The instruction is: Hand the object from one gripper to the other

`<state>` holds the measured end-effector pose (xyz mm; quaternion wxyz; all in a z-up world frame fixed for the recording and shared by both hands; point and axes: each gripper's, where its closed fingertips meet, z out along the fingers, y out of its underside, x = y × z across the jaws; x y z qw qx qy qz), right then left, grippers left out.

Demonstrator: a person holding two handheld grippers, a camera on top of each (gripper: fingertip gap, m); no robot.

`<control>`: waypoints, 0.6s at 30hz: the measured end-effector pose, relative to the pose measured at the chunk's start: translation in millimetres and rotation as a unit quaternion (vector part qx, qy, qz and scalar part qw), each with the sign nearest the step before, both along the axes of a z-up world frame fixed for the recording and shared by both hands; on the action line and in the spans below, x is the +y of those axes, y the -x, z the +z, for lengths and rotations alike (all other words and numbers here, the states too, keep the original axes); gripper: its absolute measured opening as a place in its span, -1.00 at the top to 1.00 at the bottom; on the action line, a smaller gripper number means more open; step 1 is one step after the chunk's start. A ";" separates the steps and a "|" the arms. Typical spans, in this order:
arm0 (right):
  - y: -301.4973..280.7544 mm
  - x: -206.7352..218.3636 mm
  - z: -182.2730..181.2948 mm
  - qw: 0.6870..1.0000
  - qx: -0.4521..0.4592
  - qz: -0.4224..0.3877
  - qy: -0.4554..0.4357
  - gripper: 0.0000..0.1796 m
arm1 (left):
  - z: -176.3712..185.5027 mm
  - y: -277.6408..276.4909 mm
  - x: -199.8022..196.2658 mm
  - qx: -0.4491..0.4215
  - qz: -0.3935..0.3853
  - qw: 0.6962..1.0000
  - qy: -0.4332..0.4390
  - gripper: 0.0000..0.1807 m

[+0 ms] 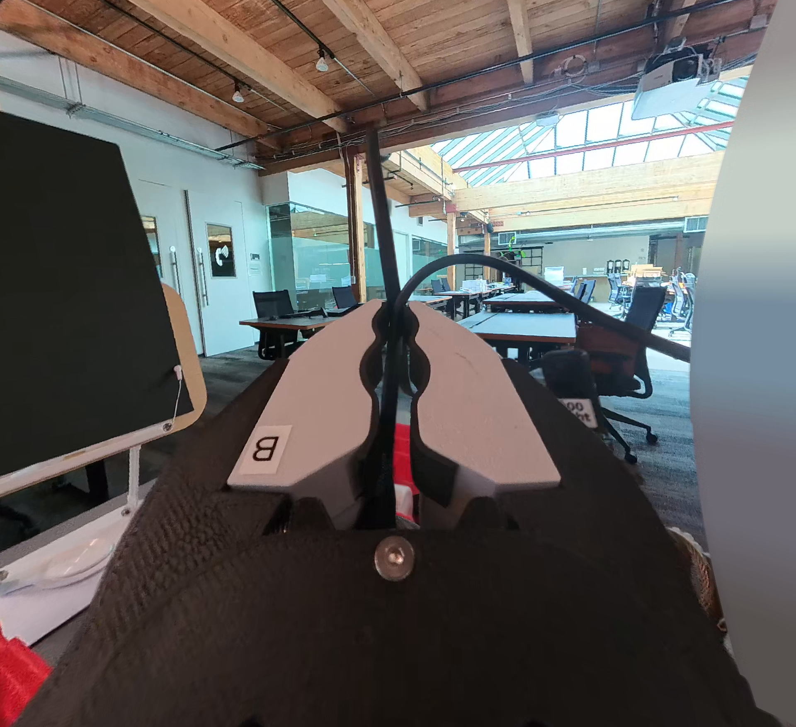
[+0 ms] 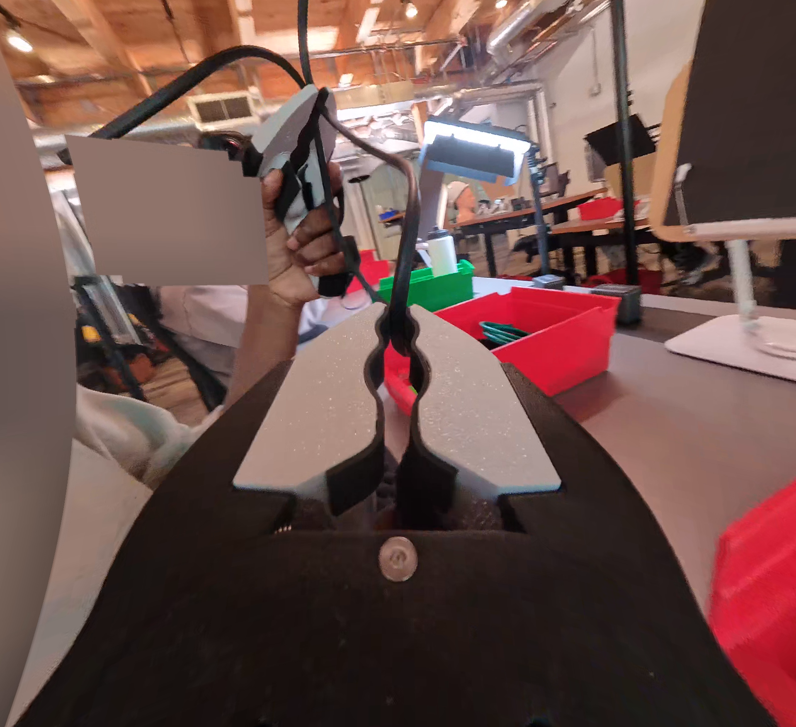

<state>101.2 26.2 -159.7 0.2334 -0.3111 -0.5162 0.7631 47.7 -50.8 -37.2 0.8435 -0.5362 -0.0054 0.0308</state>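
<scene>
The object is a black cable (image 1: 474,260). My left gripper (image 1: 395,320) is shut on it at the fingertips. One strand runs straight up and another arcs over to the right. In the right wrist view my right gripper (image 2: 398,325) is shut on the same cable (image 2: 411,206) at its tips. The left gripper (image 2: 321,94) shows there too, raised at upper left in a person's hand (image 2: 297,249). The cable hangs in a curve from it down to the right gripper. Both grippers hold the cable in the air, apart from each other.
A red bin (image 2: 573,344) holding a coiled green cable (image 2: 499,329) sits on the grey table (image 2: 672,404) ahead of the right gripper. A green bin (image 2: 426,286) with a white bottle stands behind it. Another red bin (image 2: 758,598) is near right. A black panel on a white stand (image 1: 64,275) is at left. Spacing between my two grippers at the tips: around 15 cm.
</scene>
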 end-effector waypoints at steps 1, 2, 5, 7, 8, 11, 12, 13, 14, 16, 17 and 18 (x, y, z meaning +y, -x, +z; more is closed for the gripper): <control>-1.0 5.6 2.9 1.000 0.005 -0.016 -0.016 0.94 | -4.6 3.0 -0.4 -0.005 0.006 1.000 0.005 0.92; -3.4 10.9 7.8 0.999 0.012 -0.029 -0.029 0.94 | -11.2 5.6 0.0 -0.009 0.012 1.000 0.015 0.91; -12.7 24.4 28.6 0.995 0.035 -0.060 -0.067 0.94 | -43.0 10.5 4.1 -0.019 0.021 0.996 0.082 0.69; -18.6 30.7 42.5 0.991 0.052 -0.079 -0.093 0.94 | -67.1 13.7 3.5 -0.024 0.028 0.990 0.139 0.47; -21.3 32.9 48.8 0.989 0.060 -0.086 -0.105 0.95 | -76.4 16.4 0.2 -0.023 0.037 0.986 0.160 0.41; -25.7 37.6 62.6 0.983 0.077 -0.105 -0.132 0.95 | -87.3 28.3 -21.7 -0.022 0.079 0.979 0.189 0.32; -26.3 37.9 65.1 0.981 0.081 -0.108 -0.139 0.95 | -82.0 32.3 -32.5 -0.020 0.094 0.980 0.176 0.32; -26.1 37.6 66.4 0.980 0.083 -0.109 -0.146 0.95 | -74.4 34.7 -43.2 -0.017 0.107 0.981 0.158 0.31; -25.5 36.9 66.9 0.979 0.083 -0.109 -0.152 0.95 | -67.0 35.3 -52.6 -0.013 0.116 0.982 0.146 0.31; -23.9 34.5 66.7 0.977 0.082 -0.107 -0.164 0.94 | -53.3 33.2 -65.6 0.007 0.135 0.982 0.130 0.28; -23.8 32.7 66.4 0.977 0.081 -0.103 -0.169 0.95 | -47.0 29.2 -68.0 0.024 0.140 0.982 0.123 0.27; -23.5 31.3 66.6 0.977 0.081 -0.100 -0.172 0.95 | -41.9 22.7 -66.8 0.043 0.139 0.982 0.118 0.27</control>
